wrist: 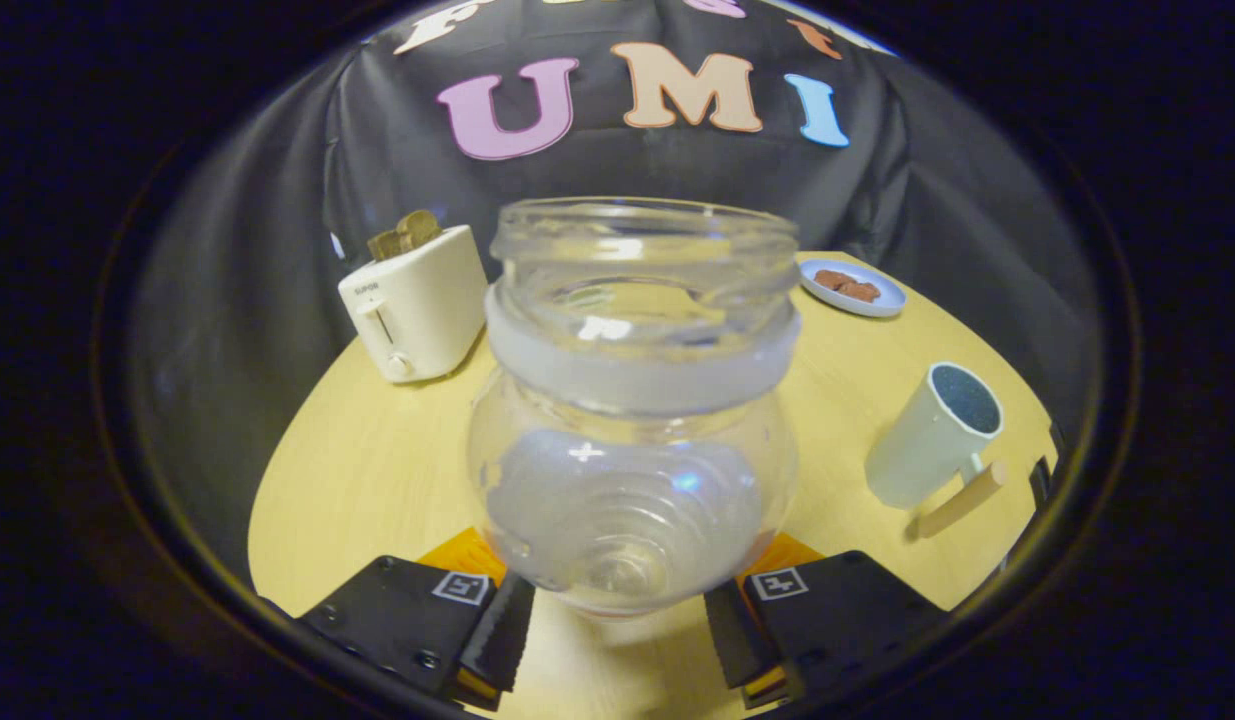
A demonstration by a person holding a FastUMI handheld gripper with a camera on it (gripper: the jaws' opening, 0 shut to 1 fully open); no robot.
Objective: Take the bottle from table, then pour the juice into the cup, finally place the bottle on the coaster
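That clear bottle (632,400) is sitting between the gripper (617,625) fingers, left of the cup (932,435), jaws look closed on its lower belly, and it seems smooth, rigid, probably slippery, so I'd squeeze firmly low down.

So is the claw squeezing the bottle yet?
Cannot tell. In the gripper view the bottle sits between the claw fingers, but its bulging glass hides any contact or gap.

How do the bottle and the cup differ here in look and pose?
The bottle is clear glass with a frosted band at its neck; the cup is opaque and pale with a wooden handle. The bottle sits between the gripper fingers, which flank its base; the cup stands apart, beyond the fingers on the table. Both are open-topped.
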